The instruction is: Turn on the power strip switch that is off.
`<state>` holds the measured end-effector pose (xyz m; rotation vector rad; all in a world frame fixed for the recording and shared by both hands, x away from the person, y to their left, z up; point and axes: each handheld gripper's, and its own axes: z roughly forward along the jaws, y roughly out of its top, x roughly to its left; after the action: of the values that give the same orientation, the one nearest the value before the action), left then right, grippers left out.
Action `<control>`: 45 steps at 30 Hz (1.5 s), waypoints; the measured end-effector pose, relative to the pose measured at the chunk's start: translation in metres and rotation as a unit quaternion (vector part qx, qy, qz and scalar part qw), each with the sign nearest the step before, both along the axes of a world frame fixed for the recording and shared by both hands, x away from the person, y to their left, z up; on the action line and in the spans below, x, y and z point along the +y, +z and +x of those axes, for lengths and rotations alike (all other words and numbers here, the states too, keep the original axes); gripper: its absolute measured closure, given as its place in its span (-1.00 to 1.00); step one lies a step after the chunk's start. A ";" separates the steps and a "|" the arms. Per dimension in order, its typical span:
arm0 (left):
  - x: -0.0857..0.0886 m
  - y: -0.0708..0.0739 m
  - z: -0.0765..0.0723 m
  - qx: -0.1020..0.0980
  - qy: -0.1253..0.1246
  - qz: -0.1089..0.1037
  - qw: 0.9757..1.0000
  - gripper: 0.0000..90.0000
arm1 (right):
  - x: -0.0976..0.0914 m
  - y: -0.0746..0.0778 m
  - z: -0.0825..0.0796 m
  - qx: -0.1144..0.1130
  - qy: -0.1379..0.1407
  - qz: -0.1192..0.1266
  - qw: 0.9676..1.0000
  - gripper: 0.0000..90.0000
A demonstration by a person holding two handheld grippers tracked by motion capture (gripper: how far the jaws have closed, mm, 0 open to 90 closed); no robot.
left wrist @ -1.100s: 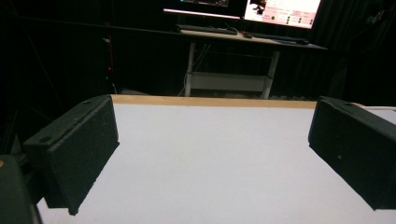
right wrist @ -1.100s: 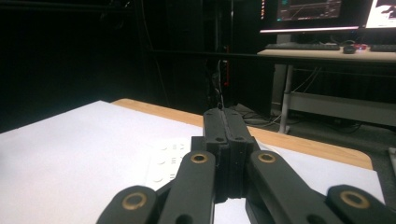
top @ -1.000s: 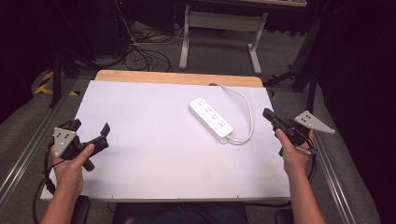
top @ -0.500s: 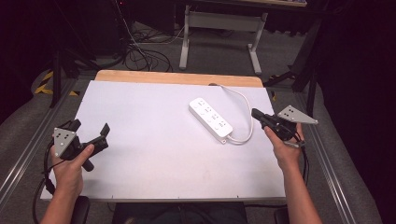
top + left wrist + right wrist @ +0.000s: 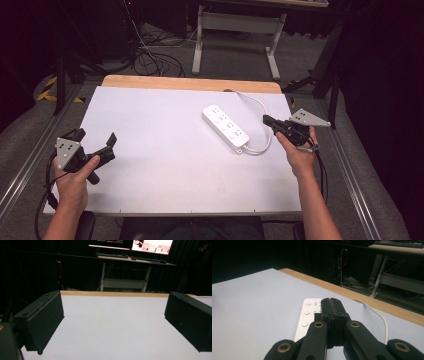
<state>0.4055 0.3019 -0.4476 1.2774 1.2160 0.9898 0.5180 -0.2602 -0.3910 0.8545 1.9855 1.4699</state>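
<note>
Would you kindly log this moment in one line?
right claw: shut, empty, beside power strip | left claw: open, empty | strip flat on table

table top: flat white sheet (image 5: pixel 165 150) over a light wooden board (image 5: pixel 175 83)
floor: grey carpet (image 5: pixel 20 130), tangle of black cables (image 5: pixel 150 57)
background: white-legged metal desk (image 5: pixel 235 22), lit monitors (image 5: pixel 152 245)
</note>
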 end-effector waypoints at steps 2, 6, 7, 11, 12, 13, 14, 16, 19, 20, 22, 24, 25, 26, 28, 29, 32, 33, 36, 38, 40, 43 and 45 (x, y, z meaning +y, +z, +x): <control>0.001 0.000 -0.001 0.001 0.001 0.000 1.000 -0.94 | 0.003 0.000 0.002 0.003 0.001 0.000 1.000 1.00; 0.001 0.000 -0.002 0.000 0.003 0.001 1.000 -0.94 | 0.006 -0.001 0.007 0.006 0.005 -0.006 1.000 1.00; 0.002 0.000 -0.003 0.000 0.004 0.002 1.000 -0.94 | 0.007 -0.001 0.008 0.006 0.006 -0.006 1.000 1.00; 0.004 0.000 -0.005 0.000 0.009 0.002 1.000 -0.94 | 0.014 -0.001 0.013 0.008 0.011 -0.010 1.000 1.00; 0.004 0.000 -0.006 0.001 0.009 0.002 1.000 -0.94 | 0.015 -0.001 0.014 0.008 0.012 -0.015 1.000 1.00; 0.005 0.000 -0.007 0.000 0.010 0.003 1.000 -0.94 | 0.016 -0.002 0.015 0.009 0.013 -0.014 1.000 1.00; 0.005 0.000 -0.008 0.000 0.011 0.000 1.000 -0.94 | 0.017 -0.002 0.016 0.008 0.015 -0.017 1.000 1.00; 0.006 0.000 -0.008 0.000 0.012 0.003 1.000 -0.94 | 0.017 -0.002 0.016 0.010 0.014 -0.016 1.000 1.00; 0.006 0.000 -0.010 0.000 0.014 0.003 1.000 -0.94 | 0.017 -0.002 0.019 0.013 0.015 -0.016 1.000 1.00; 0.006 0.000 -0.010 0.000 0.015 0.004 1.000 -0.94 | 0.018 -0.002 0.020 0.014 0.016 -0.015 1.000 1.00; 0.007 0.000 -0.010 -0.001 0.016 0.004 1.000 -0.94 | 0.019 -0.002 0.021 0.013 0.018 -0.013 1.000 1.00; 0.007 -0.001 -0.011 0.000 0.017 0.001 1.000 -0.94 | 0.022 -0.002 0.025 0.015 0.020 -0.012 1.000 1.00; 0.008 -0.001 -0.011 0.000 0.017 0.003 1.000 -0.94 | 0.024 -0.002 0.027 0.015 0.021 -0.012 1.000 1.00; 0.008 -0.001 -0.011 0.000 0.017 0.003 1.000 -0.94 | 0.025 -0.002 0.028 0.017 0.020 -0.013 1.000 1.00; 0.008 -0.001 -0.012 0.001 0.017 0.003 1.000 -0.94 | 0.028 -0.002 0.030 0.020 0.022 -0.016 0.999 1.00; 0.008 -0.001 -0.012 0.001 0.017 0.003 1.000 -0.94 | 0.029 -0.002 0.031 0.021 0.024 -0.017 0.999 1.00; 0.008 -0.001 -0.013 0.000 0.018 0.002 1.000 -0.94 | 0.033 -0.003 0.034 0.025 0.026 -0.015 0.999 1.00; 0.008 -0.001 -0.013 0.000 0.018 0.002 1.000 -0.94 | 0.033 -0.003 0.034 0.025 0.026 -0.015 0.999 1.00; 0.009 -0.001 -0.014 0.001 0.018 0.003 1.000 -0.93 | 0.037 -0.004 0.037 0.028 0.026 -0.020 0.999 1.00; 0.009 -0.001 -0.014 0.001 0.018 0.003 1.000 -0.93 | 0.039 -0.004 0.039 0.028 0.028 -0.021 0.999 1.00; 0.009 -0.001 -0.014 0.000 0.018 0.004 1.000 -0.93 | 0.042 -0.005 0.041 0.032 0.029 -0.022 0.999 1.00; 0.009 -0.001 -0.014 0.001 0.018 0.004 1.000 -0.93 | 0.044 -0.007 0.043 0.033 0.029 -0.027 0.999 1.00; 0.009 -0.001 -0.014 0.000 0.019 0.005 1.000 -0.93 | 0.048 -0.008 0.047 0.038 0.028 -0.027 0.999 1.00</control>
<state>0.3919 0.3108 -0.4482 1.2679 1.2404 1.0240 0.5648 -0.2121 -0.3987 0.8488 2.1113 1.4265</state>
